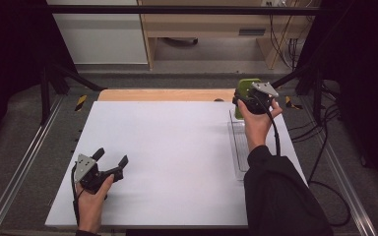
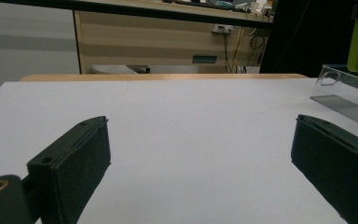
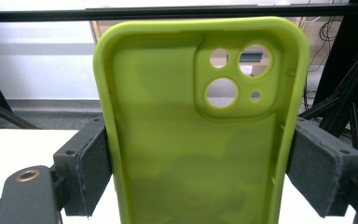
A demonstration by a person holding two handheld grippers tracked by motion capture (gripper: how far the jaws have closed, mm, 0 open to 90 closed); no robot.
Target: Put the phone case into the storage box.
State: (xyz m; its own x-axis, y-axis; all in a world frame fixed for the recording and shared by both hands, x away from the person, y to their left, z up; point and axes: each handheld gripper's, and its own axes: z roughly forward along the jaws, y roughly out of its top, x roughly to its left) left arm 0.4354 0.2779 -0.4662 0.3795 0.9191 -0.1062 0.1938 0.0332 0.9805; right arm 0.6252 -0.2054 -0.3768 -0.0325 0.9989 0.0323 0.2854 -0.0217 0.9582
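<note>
Right gripper (image 1: pixel 252 96) is up at the far right corner of the table, clamped on a lime-green phone case (image 3: pixel 198 126). Both pads press its long side edges. In the right gripper view the case stands upright, open inner face toward the camera, camera cutouts at the upper right. From the high view the phone case (image 1: pixel 245 87) pokes out past the gripper, off the surface, above the far end of the clear plastic tray (image 1: pixel 238 147).

That tray lies along the right edge of the white table (image 1: pixel 177 147), long and narrow. Looks empty as far as I can tell, though the person's forearm covers part of it. In the left gripper view the clear plastic tray (image 2: pixel 349 93) sits off to the right, with a slice of the green case above it.

Left gripper (image 1: pixel 112 164) rests low at the near left, jaws spread wide, nothing between them. In the left gripper view only bare white tabletop lies between the two black pads. Well apart from the case and tray.

Progress, my read: the pick is done, case is firmly held and in the air. What's left is the set-down, most likely into or beside the tray, then letting go. Can't tell the exact target from here. Left hand appears idle so far, maybe waiting to help steady or take over the case.
</note>
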